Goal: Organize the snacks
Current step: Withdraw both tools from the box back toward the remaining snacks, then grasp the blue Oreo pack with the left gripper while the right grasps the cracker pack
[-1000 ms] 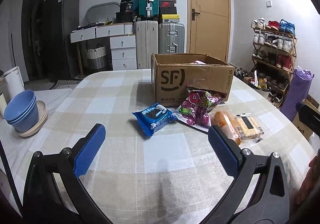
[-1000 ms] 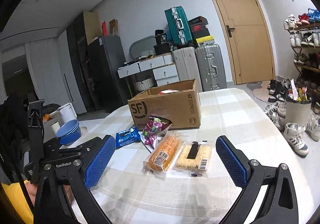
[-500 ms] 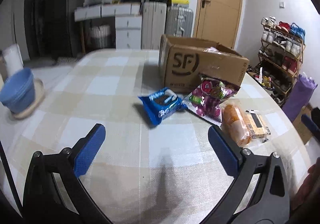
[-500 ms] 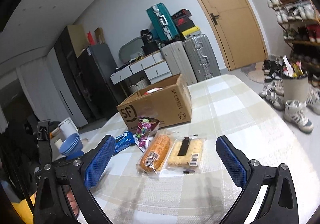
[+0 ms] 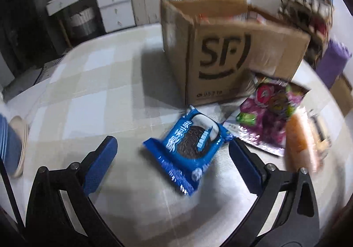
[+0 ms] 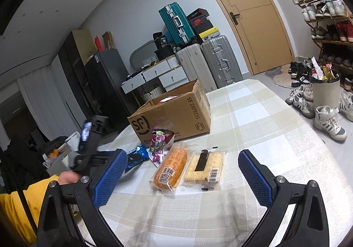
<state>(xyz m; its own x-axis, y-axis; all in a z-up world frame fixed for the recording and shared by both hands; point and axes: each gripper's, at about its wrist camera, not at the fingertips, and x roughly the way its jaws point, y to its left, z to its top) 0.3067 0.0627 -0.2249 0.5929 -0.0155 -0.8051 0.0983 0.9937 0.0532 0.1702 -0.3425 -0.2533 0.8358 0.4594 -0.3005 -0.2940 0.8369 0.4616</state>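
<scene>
A blue Oreo pack (image 5: pixel 192 143) lies on the checked tablecloth between the open fingers of my left gripper (image 5: pixel 174 158). Behind it stands an open SF cardboard box (image 5: pixel 233 52) with snacks inside. A purple candy bag (image 5: pixel 269 114) and an orange bread pack (image 5: pixel 300 138) lie to the right. In the right wrist view, my right gripper (image 6: pixel 183 174) is open above the table, just before the orange bread pack (image 6: pixel 171 169) and a pale cracker pack (image 6: pixel 206 166). The box (image 6: pixel 174 112), the purple bag (image 6: pixel 158 143) and the Oreo pack (image 6: pixel 136 154) lie beyond.
Blue bowls on a plate (image 5: pixel 11 143) sit at the table's left edge. The left gripper's body (image 6: pixel 90 145) and a hand in a yellow sleeve (image 6: pixel 26 198) show at the left. A shoe rack (image 6: pixel 326 24), a bin (image 6: pixel 324 90) and suitcases (image 6: pixel 207 63) stand beyond the table.
My left gripper has moved forward and down to the Oreo pack, which now lies between its open fingers. My right gripper has shifted slightly and stays open.
</scene>
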